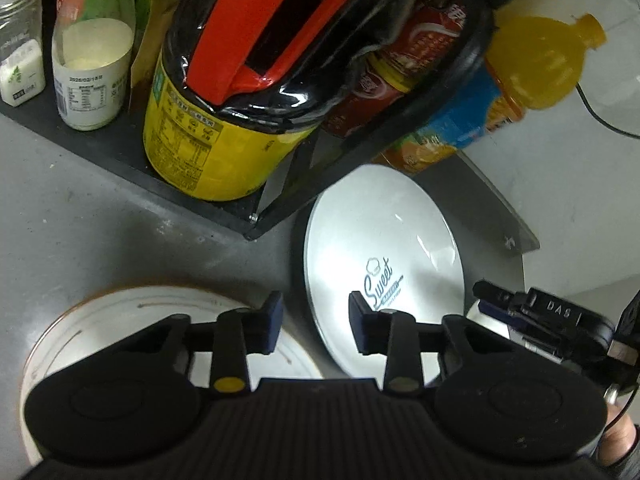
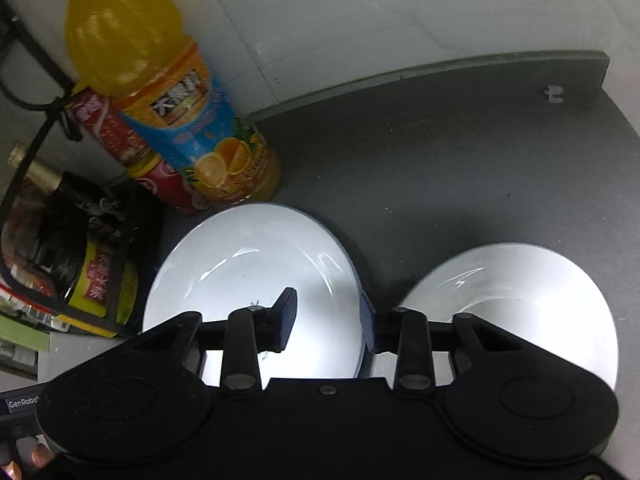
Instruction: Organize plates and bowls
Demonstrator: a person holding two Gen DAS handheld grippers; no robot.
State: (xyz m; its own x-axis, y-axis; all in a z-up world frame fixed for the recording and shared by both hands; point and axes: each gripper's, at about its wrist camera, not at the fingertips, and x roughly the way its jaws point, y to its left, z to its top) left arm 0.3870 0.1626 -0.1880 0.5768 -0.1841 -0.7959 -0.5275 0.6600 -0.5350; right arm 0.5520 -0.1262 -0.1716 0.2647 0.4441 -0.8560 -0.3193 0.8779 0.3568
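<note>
A white plate (image 1: 380, 248) printed "Sweet" lies on the grey counter (image 1: 100, 216), just right of centre in the left wrist view. My left gripper (image 1: 316, 320) hovers open above the gap between it and a brown-rimmed white dish (image 1: 120, 312) at the lower left, holding nothing. In the right wrist view my right gripper (image 2: 328, 322) is open and straddles the right rim of the same plate (image 2: 248, 264): one finger over the plate's inside, the other outside the rim. To the right of that plate sits a white bowl (image 2: 520, 280).
A black rack (image 1: 120, 152) behind the dishes holds a yellow tin (image 1: 200, 148), a milk bottle (image 1: 92, 52) and a spice jar (image 1: 20, 40). An orange juice bottle (image 2: 160, 92) and a red can (image 2: 132, 152) stand close behind the plate. The counter ends at a white wall (image 2: 400, 8).
</note>
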